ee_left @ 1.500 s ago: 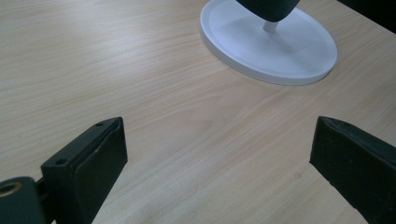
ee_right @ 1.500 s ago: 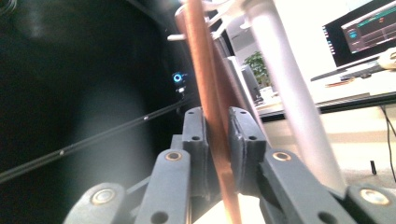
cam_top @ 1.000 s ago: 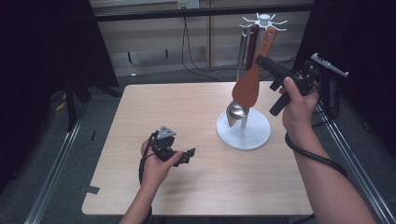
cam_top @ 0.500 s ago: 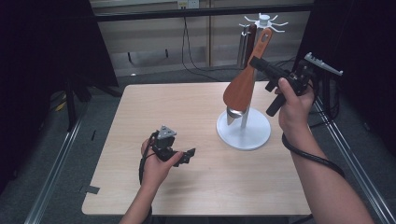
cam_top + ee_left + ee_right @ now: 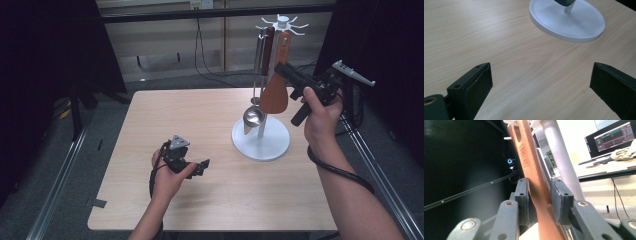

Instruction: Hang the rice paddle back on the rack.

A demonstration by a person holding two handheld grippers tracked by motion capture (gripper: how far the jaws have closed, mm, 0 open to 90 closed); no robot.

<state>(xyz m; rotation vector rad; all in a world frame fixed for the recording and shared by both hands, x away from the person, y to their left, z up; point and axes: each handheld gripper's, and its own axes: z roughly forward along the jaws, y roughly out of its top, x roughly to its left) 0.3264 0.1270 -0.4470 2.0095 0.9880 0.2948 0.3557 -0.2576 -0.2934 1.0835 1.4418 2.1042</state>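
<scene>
I am clamping the right hand-held gripper (image 5: 283, 71) on the wooden spatula (image 5: 276, 90), hanging from a hook of the white rack (image 5: 261, 135) at the table's (image 5: 200, 125) far right, probably to steady it, while the left hand-held gripper (image 5: 200, 167) is resting released near the front edge, out of the way.

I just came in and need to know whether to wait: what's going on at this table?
A person holds a tool in each hand. The right tool is shut on the handle of a wooden spatula that hangs on the white utensil stand, next to a metal ladle. The left tool rests open and empty, low over the wooden table, grasping nothing.
</scene>
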